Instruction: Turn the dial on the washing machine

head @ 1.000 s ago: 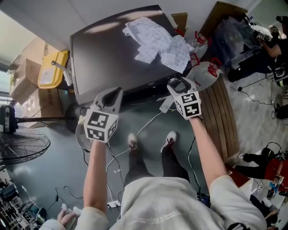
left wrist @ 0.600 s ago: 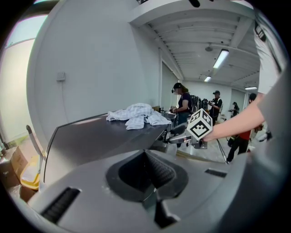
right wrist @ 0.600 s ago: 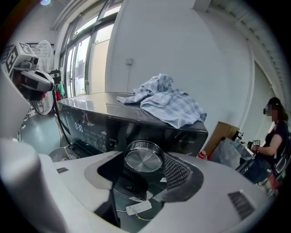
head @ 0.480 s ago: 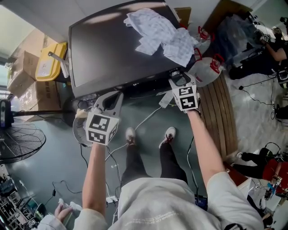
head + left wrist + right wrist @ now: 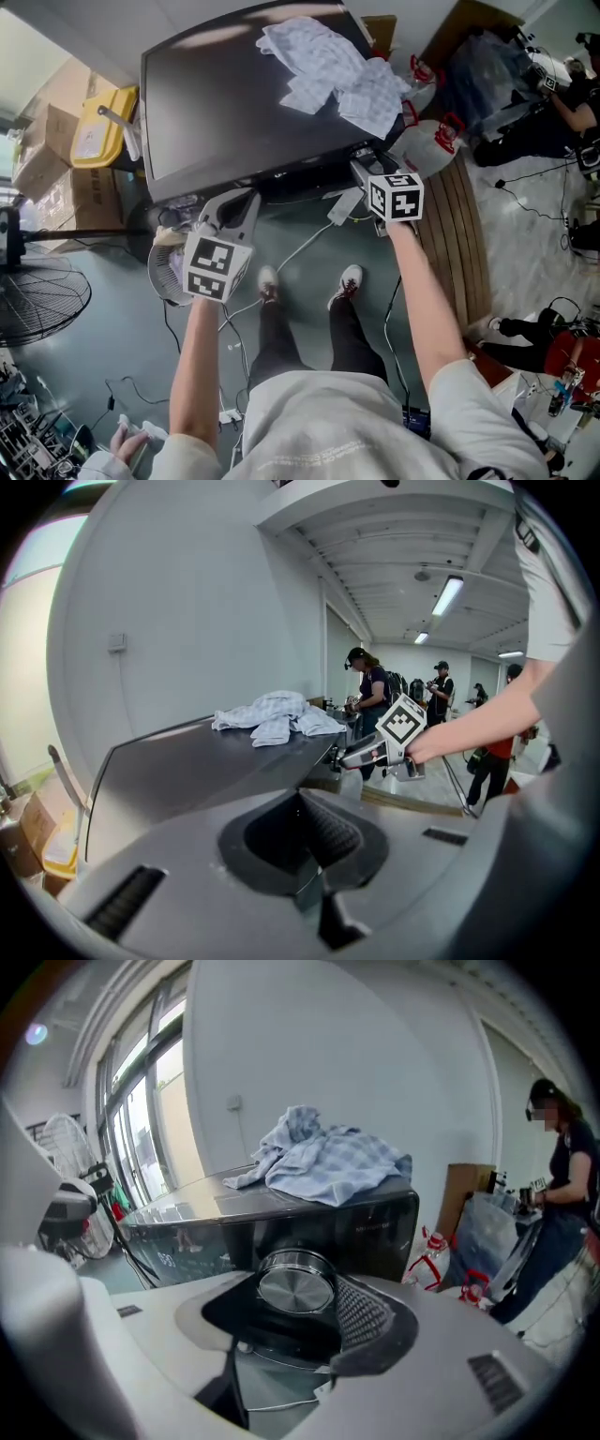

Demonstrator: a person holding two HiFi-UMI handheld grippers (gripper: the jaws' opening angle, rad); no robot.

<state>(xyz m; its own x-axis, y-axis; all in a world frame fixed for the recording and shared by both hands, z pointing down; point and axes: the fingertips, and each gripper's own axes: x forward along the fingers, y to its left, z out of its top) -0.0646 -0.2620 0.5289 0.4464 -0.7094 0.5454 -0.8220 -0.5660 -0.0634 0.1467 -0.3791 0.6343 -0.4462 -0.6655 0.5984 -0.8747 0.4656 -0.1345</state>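
Note:
The dark grey washing machine [image 5: 234,103] stands in front of me with crumpled pale cloths [image 5: 328,70] on its lid. My right gripper [image 5: 367,169] is pressed against the right end of the front panel. In the right gripper view the round silver dial [image 5: 296,1288] sits between the jaws, the ribbed right pad [image 5: 364,1312] against its edge; the gripper [image 5: 296,1305] is shut on it. My left gripper [image 5: 234,202] hangs in front of the machine's lower left. It is open and holds nothing [image 5: 302,834].
A white cable [image 5: 300,253] trails over the floor by my feet. White jugs with red caps [image 5: 427,150] and a wooden slatted board [image 5: 459,234] lie right of the machine. A yellow bin [image 5: 98,131], boxes and a fan [image 5: 37,300] are on the left. People stand at the right.
My right gripper has moved up to the panel and rolled about its own axis on the dial. The left gripper has barely shifted.

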